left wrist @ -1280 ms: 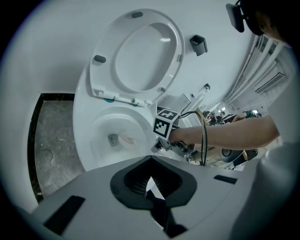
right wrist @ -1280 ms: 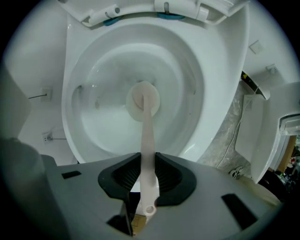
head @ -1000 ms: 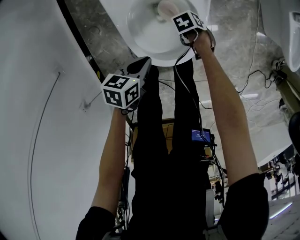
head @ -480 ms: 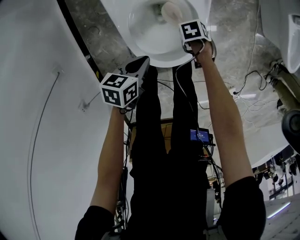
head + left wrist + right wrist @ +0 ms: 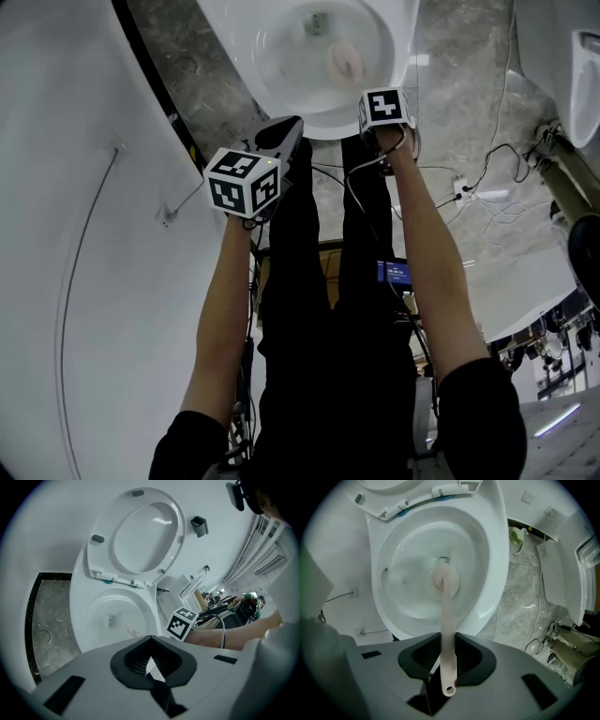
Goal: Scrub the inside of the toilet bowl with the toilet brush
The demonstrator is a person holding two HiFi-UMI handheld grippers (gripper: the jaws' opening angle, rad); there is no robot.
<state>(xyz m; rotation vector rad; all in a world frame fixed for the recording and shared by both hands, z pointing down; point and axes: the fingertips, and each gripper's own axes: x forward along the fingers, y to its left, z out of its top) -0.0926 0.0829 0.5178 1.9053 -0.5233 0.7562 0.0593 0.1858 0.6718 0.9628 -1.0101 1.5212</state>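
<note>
The white toilet bowl (image 5: 323, 120) is at the top of the head view, its seat and lid (image 5: 140, 531) raised. My right gripper (image 5: 446, 656) is shut on the handle of a pale pink toilet brush (image 5: 445, 616). The brush head (image 5: 444, 581) rests low in the bowl beside the drain, and it also shows in the head view (image 5: 345, 61). The right gripper's marker cube (image 5: 384, 106) hangs over the bowl's near rim. My left gripper (image 5: 151, 660) is shut with nothing in it and hovers in front of the bowl, left of the right one (image 5: 279, 139).
A white wall (image 5: 75, 281) fills the left. Cables (image 5: 487, 197) trail over the grey marble floor to the right. Another white fixture (image 5: 576, 564) stands at the far right. A small black holder (image 5: 199, 526) hangs on the wall beyond the lid.
My right gripper has drawn back toward me over the bowl's near rim. The brush head has slid from the bowl's far part to its right side. The left gripper has barely moved.
</note>
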